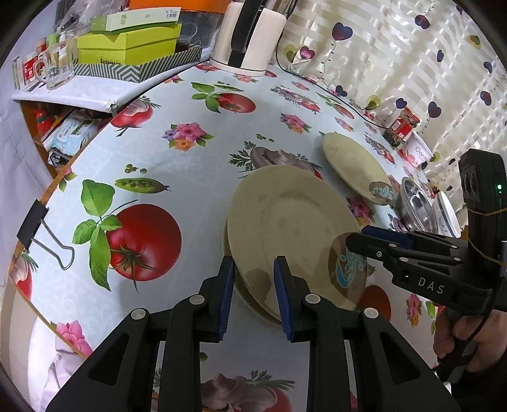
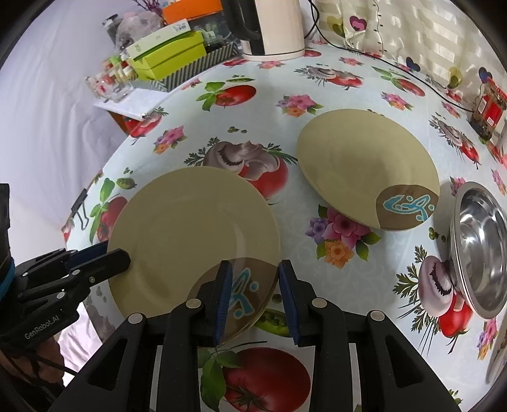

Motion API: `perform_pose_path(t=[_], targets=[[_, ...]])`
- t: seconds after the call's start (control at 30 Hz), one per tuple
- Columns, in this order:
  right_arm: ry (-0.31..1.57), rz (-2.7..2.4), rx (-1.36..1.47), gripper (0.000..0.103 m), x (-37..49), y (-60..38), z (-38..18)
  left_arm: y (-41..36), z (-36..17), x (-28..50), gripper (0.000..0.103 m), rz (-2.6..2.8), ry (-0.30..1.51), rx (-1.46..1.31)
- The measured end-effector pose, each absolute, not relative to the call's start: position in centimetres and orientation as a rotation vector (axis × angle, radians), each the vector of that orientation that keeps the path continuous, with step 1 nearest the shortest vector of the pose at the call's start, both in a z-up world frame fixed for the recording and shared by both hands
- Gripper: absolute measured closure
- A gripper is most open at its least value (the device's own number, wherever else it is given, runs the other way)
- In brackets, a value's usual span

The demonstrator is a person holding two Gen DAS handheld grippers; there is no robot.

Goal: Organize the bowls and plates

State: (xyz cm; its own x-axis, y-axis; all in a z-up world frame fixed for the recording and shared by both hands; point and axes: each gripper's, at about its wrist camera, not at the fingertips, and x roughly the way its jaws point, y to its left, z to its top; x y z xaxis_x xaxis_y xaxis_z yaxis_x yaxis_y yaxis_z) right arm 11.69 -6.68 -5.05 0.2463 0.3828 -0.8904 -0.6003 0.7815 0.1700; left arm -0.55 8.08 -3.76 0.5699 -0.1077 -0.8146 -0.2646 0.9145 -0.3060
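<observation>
A beige plate with a brown and blue corner motif (image 1: 294, 228) (image 2: 193, 231) lies on top of another beige plate whose rim (image 1: 250, 299) shows beneath it. My left gripper (image 1: 253, 279) is open, its fingers either side of that stack's near rim. My right gripper (image 2: 255, 285) is open over the motif edge of the same plate; it shows in the left wrist view (image 1: 374, 242). The left gripper shows in the right wrist view (image 2: 117, 256). A second beige plate (image 2: 364, 164) (image 1: 351, 161) lies farther back. A steel bowl (image 2: 481, 247) (image 1: 415, 206) sits to the right.
A white kettle (image 2: 272, 28) and its cable stand at the back. Green boxes (image 1: 130, 44) and glass mugs (image 1: 57, 63) sit on a shelf at the back left. A jar (image 1: 402, 126) and a white bowl (image 1: 446, 212) are at the right. A binder clip (image 1: 41, 234) grips the tablecloth edge.
</observation>
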Motion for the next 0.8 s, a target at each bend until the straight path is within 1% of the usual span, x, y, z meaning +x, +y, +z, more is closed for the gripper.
perform_pose_path(t=[0.27, 0.57, 0.8], targets=[[1.121, 0.680, -0.201, 0.073, 11.7, -7.0, -4.6, 8.8, -3.2, -0.7, 0.076, 0.103, 0.935, -0.426], [1.113, 0.682, -0.188, 0.073, 11.8, -7.2, -4.6, 9.1, -4.1, 0.3, 0.076, 0.106, 0.951, -0.431], [1.102, 0.686, -0.213, 0.075, 11.5, -6.8, -4.6, 9.0, -4.1, 0.2, 0.076, 0.105, 0.952, -0.434]])
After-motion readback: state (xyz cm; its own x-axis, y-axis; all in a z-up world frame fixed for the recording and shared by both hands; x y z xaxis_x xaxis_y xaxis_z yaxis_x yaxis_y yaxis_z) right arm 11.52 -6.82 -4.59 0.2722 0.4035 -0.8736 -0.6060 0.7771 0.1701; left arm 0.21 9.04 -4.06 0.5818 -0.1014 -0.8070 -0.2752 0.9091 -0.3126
